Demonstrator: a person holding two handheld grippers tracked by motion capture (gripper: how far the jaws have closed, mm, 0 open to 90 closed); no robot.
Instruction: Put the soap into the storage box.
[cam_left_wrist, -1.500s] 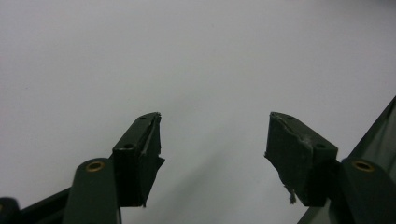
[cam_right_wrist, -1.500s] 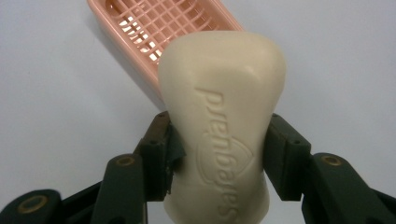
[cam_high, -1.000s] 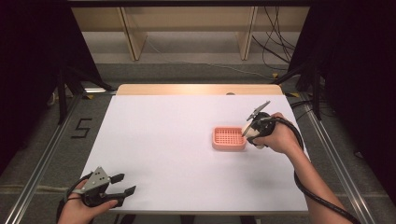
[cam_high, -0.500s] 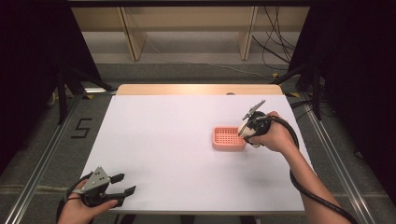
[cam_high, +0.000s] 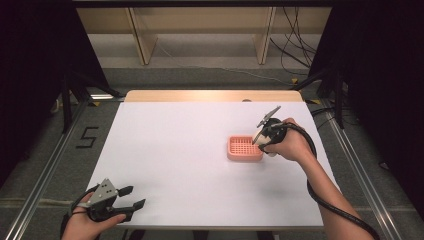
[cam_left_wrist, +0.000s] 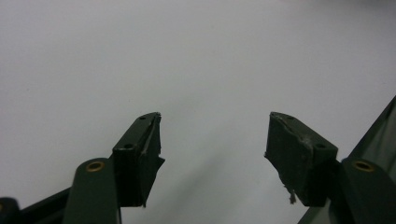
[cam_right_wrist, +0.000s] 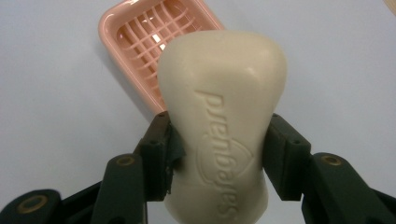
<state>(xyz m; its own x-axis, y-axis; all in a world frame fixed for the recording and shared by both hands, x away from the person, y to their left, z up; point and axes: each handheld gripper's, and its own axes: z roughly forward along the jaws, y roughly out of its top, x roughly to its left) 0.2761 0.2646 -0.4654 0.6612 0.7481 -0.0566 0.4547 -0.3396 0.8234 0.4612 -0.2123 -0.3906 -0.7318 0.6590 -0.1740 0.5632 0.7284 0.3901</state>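
Observation:
A cream soap bar (cam_right_wrist: 222, 121) with an embossed name is clamped by its sides in my right gripper (cam_right_wrist: 217, 154). Behind it lies a pink soap dish (cam_right_wrist: 135, 32) with a grid floor. In the high view the right gripper (cam_high: 261, 140) hangs at the right edge of the dish (cam_high: 244, 148), on the right half of the table. My left gripper (cam_high: 131, 197) rests near the table's front left corner, pointing right. Its jaws stand wide apart over bare white tabletop in the left gripper view, the left gripper (cam_left_wrist: 215, 144) holding nothing.
The white table (cam_high: 190, 150) has a wooden strip along its far edge. Metal rails run along both sides on the floor, and cables lie at the back right. The right gripper's black cable (cam_high: 320, 190) trails along the person's forearm.
The right hand with the soap has edged slightly toward the dish. The left hand has stayed put.

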